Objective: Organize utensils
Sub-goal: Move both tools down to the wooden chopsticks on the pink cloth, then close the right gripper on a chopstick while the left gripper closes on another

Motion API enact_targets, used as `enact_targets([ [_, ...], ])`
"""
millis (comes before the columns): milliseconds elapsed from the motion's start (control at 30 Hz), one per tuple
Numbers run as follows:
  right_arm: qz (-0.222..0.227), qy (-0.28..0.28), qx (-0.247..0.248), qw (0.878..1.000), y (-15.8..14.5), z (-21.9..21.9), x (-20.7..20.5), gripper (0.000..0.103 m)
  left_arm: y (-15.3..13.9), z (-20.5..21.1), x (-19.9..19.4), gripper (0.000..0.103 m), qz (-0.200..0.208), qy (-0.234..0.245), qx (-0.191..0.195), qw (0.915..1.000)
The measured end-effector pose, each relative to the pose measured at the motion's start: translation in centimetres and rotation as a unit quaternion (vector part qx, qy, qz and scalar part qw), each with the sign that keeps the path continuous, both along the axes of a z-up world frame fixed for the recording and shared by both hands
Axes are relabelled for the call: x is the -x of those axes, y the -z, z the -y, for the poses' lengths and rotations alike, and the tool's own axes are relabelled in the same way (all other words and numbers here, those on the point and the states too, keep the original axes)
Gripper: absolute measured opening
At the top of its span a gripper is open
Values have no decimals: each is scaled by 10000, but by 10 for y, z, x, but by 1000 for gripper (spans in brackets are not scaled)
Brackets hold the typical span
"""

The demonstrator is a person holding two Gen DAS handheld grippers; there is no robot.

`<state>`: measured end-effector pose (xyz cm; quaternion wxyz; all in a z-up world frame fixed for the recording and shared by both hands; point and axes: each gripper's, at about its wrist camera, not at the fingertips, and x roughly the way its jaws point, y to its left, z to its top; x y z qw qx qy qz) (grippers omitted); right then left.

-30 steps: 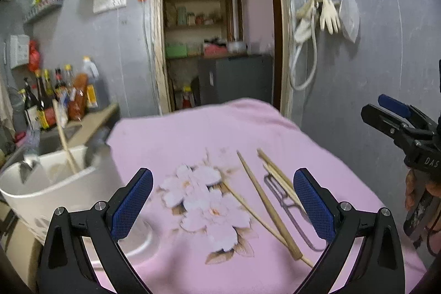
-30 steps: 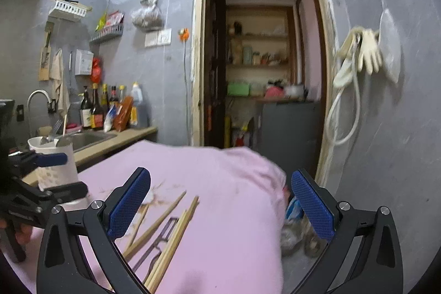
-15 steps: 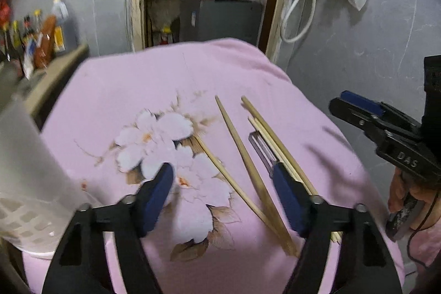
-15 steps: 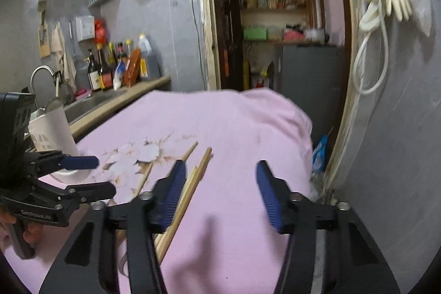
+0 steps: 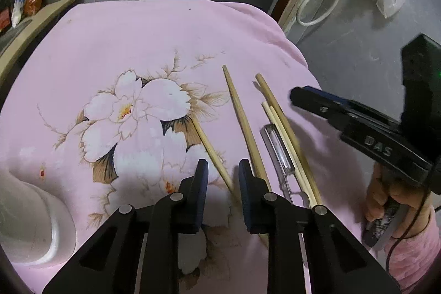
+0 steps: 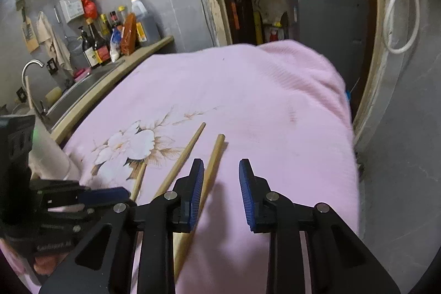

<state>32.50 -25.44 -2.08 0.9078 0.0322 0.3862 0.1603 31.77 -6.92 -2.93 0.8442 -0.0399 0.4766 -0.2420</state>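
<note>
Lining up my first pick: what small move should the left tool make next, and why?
Probably ease the left tool down and close on the chopstick lying between its jaws. The jaws are partly open, it lies apart from the other chopsticks and the peeler, and the white holder sits close on the left.

Clearance as I read it, left wrist view:
- Pink cloth (image 5: 137, 40): bare across upper and centre-left of frame, open passage.
- Chopsticks (image 5: 242, 120) and metal peeler (image 5: 278, 148): clustered centre-right, just ahead of my left tongs (image 5: 220, 178).
- White container (image 5: 30, 214): blocks lower left.
- Right tongs (image 5: 303, 98): crowd the right edge, beside the cluster.
- Grey wall (image 5: 344, 46): closes upper right.
</note>
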Motion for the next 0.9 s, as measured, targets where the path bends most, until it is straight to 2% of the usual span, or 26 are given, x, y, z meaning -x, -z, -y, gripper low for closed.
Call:
enact_targets([
  [167,-313,-7,-74,9995,8,-7,-23,22,0,-2,0,16,4,-32,33,10000],
  [367,-709,167,84,9973,22,-6,-40,18,1,0,-3,16,-34,-12,70,10000],
  [567,-849,93,199,9961,21,-3,-38,17,2,5,-7,16,-7,33,3,10000],
  [633,-849,59,248,9961,20,-2,-35,13,2,5,-9,16,-4,44,3,10000],
  [733,-921,84,87,9957,19,3,-33,8,4,4,-10,11,-30,39,35,10000],
  [900,-896,260,-211,9954,17,24,-14,6,4,1,-11,9,-99,16,193,9998],
])
